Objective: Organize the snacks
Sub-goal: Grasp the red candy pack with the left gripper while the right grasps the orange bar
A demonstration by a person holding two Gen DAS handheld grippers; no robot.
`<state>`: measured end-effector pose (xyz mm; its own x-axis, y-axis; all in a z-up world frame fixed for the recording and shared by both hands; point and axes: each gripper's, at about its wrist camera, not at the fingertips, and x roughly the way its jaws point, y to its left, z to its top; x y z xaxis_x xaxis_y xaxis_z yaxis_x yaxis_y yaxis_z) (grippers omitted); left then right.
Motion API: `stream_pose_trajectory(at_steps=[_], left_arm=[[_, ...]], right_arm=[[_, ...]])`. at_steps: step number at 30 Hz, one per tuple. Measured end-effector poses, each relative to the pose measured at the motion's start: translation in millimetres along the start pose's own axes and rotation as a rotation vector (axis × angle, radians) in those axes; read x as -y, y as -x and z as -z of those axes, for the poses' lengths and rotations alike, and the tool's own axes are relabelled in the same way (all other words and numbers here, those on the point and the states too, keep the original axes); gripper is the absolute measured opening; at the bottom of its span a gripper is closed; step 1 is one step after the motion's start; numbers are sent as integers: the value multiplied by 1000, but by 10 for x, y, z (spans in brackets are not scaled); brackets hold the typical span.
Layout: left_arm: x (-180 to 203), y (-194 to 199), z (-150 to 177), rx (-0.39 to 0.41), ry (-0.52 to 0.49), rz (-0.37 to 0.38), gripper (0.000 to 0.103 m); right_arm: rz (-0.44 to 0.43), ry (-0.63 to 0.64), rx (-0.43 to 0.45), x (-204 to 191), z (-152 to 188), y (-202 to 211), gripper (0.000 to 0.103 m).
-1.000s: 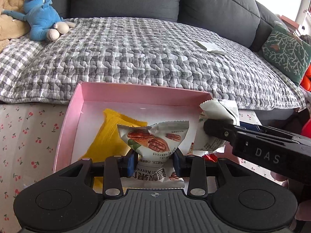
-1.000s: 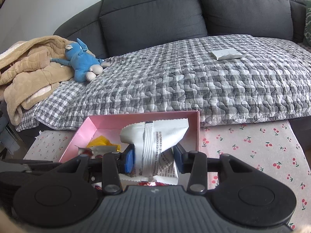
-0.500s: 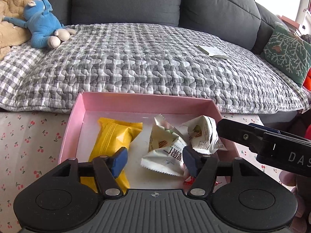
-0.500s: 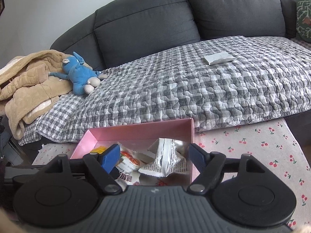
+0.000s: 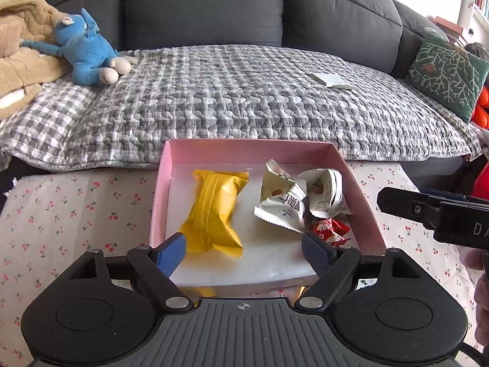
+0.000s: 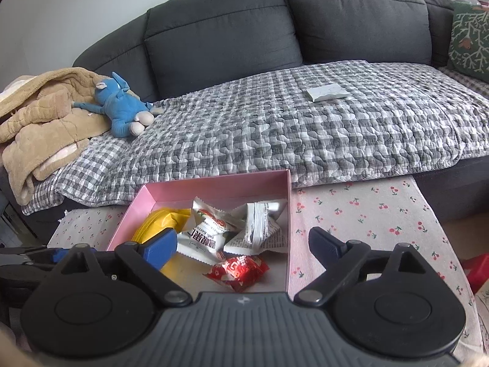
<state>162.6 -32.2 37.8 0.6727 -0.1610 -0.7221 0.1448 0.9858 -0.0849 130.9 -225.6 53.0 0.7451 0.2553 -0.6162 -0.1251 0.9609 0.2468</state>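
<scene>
The pink box (image 5: pixel 360 189) stands on the table (image 5: pixel 76 214) at its far edge, next to the sofa (image 6: pixel 305 122). Inside lie a yellow packet (image 5: pixel 215 211) on the left, two white nut packets (image 5: pixel 284 205) on the right, and a small red packet (image 5: pixel 328 231) nearer. The left hand-held gripper (image 5: pixel 243 252) and the right hand-held gripper (image 6: pixel 243 244) hover above the box; the jaws of both are opening and hold nothing.

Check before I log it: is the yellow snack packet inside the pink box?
Inside: the yellow snack packet lies flat on the pink box floor.
</scene>
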Motion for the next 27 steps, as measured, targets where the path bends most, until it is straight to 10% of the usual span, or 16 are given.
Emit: stream_pose_trajectory(at_steps=[27], left_arm=[[-493, 682, 1018, 76, -81, 12, 99]], right_arm=[[24, 46, -39, -248, 725, 368, 102]])
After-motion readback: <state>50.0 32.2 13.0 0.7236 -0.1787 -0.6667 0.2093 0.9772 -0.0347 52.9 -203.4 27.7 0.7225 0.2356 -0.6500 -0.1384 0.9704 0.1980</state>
